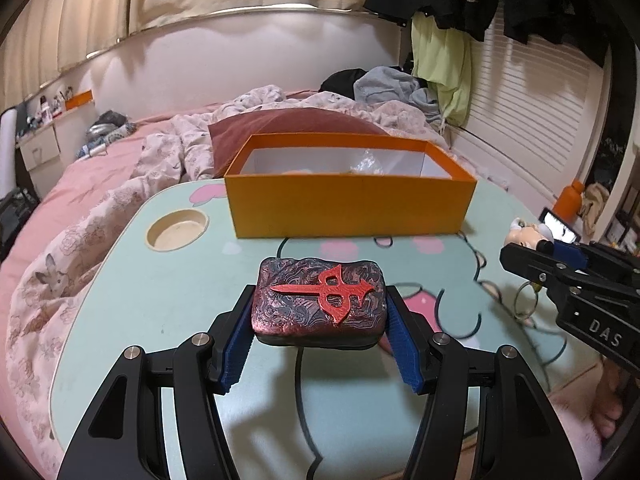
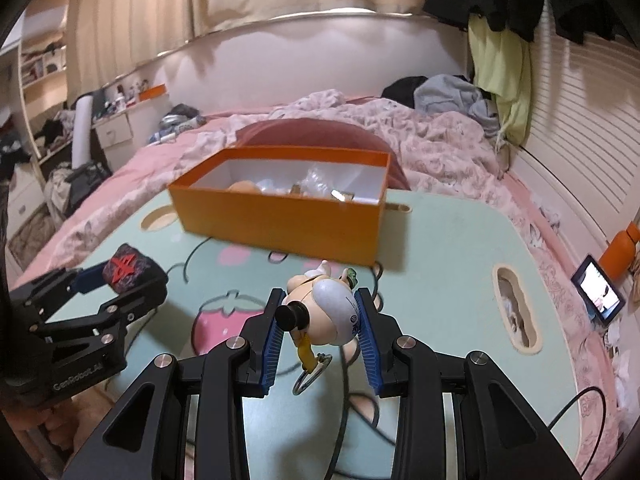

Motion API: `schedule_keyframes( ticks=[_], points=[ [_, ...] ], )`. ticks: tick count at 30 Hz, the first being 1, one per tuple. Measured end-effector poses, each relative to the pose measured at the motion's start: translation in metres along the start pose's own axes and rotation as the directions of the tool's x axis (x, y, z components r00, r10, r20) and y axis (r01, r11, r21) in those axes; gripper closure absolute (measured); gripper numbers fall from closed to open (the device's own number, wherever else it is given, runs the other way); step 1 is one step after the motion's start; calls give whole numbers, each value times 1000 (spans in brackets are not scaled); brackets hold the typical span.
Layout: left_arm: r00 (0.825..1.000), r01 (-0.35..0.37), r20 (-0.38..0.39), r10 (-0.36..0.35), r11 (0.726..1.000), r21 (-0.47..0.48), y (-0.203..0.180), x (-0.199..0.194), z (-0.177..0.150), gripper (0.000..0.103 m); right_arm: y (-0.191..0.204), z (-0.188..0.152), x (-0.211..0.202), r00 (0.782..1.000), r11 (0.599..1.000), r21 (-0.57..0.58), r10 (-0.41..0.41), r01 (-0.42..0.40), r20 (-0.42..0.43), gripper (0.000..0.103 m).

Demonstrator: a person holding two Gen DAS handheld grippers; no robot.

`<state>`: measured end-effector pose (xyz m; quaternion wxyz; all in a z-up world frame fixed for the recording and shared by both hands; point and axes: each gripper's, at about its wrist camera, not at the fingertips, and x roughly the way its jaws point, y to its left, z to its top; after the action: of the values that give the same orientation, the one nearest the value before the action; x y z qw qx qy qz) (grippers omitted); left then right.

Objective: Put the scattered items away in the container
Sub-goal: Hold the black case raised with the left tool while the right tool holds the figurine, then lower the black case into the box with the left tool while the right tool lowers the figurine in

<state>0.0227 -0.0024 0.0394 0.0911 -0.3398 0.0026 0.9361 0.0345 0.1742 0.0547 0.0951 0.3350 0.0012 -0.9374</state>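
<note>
Two tongs I hold above the mint cartoon surface (image 1: pixel 120 300): left tongs (image 1: pixel 320 316) grip a dark red marbled block (image 1: pixel 320 304), right tongs (image 2: pixel 322 312) clamp a small keychain figurine (image 2: pixel 328 312), both short of the orange cardboard box (image 1: pixel 348 204).

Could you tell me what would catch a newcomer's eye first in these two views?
The open orange cardboard box stands at the far side of the mint cartoon-print table. Nearer, the left gripper clamps a dark red marbled block with a raised red emblem, while the right gripper holds a small cartoon figurine keychain.
</note>
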Motion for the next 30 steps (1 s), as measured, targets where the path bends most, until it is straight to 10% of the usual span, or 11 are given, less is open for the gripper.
schedule_keyframes(
  ticks=[18, 30],
  points=[
    [1000, -9, -8, 8, 999, -48, 24, 49, 133, 42, 2, 98, 39, 999, 998, -58, -10, 13, 42, 69],
    [991, -15, -133, 0, 994, -107, 31, 110, 143, 42, 3, 124, 89, 998, 997, -56, -58, 57, -13, 69]
  ],
)
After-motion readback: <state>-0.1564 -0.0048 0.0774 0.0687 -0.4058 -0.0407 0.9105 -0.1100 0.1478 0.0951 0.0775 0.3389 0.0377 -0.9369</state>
